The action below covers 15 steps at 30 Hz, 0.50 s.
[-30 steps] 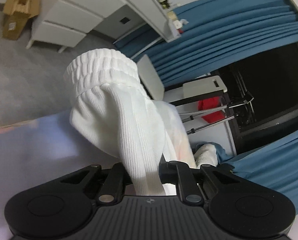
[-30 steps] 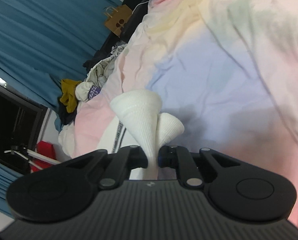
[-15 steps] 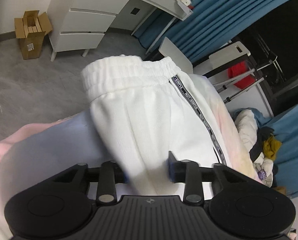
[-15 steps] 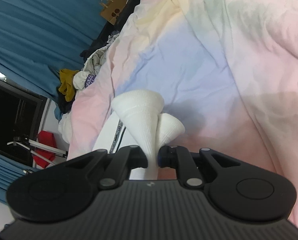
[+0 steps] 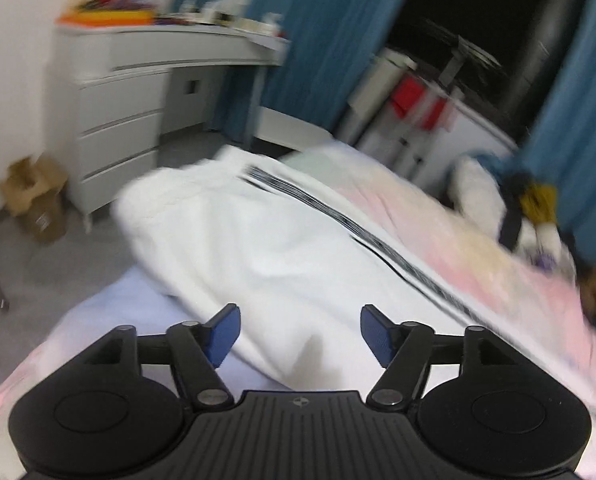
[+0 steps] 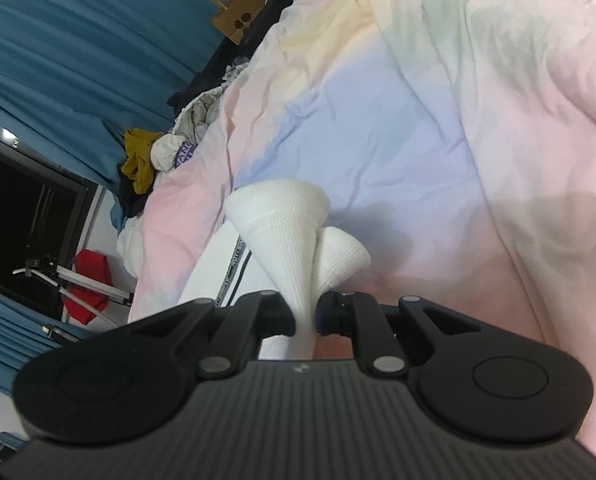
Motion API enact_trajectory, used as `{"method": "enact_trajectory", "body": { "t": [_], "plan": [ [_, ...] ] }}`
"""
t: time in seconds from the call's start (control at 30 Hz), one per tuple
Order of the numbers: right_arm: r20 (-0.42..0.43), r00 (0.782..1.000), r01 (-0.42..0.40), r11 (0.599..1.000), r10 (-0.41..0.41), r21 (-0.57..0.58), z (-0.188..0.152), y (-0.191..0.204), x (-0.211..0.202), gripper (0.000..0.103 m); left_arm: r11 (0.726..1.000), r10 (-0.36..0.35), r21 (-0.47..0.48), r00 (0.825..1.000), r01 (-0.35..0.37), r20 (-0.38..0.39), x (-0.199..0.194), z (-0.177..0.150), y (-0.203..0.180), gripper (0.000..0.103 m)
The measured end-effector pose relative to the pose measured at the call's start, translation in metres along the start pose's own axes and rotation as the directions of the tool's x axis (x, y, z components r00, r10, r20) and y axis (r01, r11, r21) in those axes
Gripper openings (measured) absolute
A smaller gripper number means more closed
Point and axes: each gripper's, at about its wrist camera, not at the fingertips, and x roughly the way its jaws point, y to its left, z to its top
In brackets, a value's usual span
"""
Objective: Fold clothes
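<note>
Between the right claw's (image 6: pixel 306 314) closed jaws sits a ribbed cuff of the white trousers (image 5: pixel 281 240); the left claw (image 5: pixel 300 334) gapes empty above them, seemingly untouching, near the bed's (image 6: pixel 418 128) edge.

White trousers (image 5: pixel 281 248): soft cloth, ribbed cuffs (image 6: pixel 281 216); grippers matt plastic.

White trousers (image 5: pixel 281 248) lie spread on the pastel bed (image 5: pixel 478 248), a black lettered side stripe (image 5: pixel 378 240) running lengthwise. Two ribbed cuffs (image 6: pixel 285 224) stand raised and bunched together, flaring like cones above the bed.
</note>
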Motion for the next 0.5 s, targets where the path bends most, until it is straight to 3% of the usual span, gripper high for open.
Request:
{"method": "enact_trajectory", "body": {
  "t": [0.27,0.5],
  "plan": [
    [0.033,0.999,0.015,0.997,-0.012,-0.082,-0.003,0.013,-0.003,0.011,0.980,-0.045,0.192,0.999,0.049,-0.025,0.028,-0.024,-0.086,0.069],
    [0.052,0.998,0.030,0.992,-0.024,-0.119,-0.004,0.019,-0.001,0.011,0.926,-0.056,0.371,0.998,0.061,-0.025,0.068,-0.053,-0.133,0.069]
  ]
}}
